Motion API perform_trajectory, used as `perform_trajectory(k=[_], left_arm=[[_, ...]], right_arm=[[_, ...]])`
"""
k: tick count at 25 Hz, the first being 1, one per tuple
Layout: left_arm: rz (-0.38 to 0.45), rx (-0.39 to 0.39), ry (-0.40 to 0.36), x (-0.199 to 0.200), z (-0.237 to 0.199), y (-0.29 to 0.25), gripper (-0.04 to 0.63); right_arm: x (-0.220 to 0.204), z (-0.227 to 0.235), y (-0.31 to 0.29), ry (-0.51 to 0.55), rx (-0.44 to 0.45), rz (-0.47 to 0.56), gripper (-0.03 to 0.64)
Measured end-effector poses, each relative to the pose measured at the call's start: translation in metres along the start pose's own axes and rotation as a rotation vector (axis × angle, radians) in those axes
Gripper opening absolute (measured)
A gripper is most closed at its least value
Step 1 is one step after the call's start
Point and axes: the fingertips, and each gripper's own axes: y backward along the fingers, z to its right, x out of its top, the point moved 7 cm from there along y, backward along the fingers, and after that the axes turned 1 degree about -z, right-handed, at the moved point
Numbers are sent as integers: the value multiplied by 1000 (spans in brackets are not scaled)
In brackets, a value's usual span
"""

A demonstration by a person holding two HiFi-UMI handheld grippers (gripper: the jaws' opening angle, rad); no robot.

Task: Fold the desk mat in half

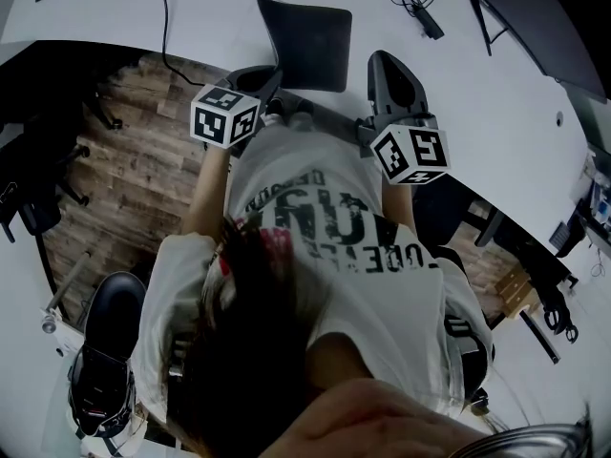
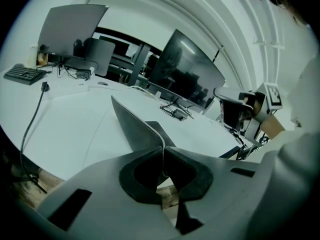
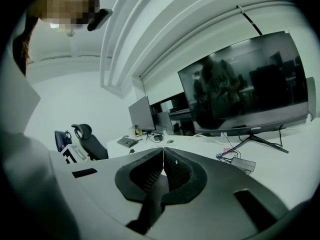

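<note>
The dark desk mat (image 1: 310,46) (image 2: 135,126) is partly raised from the white desk (image 1: 210,27), with its near edge pinched in the closed left gripper (image 1: 270,84) (image 2: 163,149). The right gripper (image 1: 389,65) (image 3: 163,151) is held near the mat's right side, its jaws closed together with nothing seen between them. A black cable (image 1: 164,17) is laid across the desk to the left. A large monitor (image 3: 245,84) is seen beyond.
</note>
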Motion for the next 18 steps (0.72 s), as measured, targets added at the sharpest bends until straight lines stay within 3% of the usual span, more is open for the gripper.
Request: perform_trajectory(k=[18], left_arm=[[-15,-77,-54,10,50,-34,14]], right_arm=[[-5,26,26,-20,-38,27,2]])
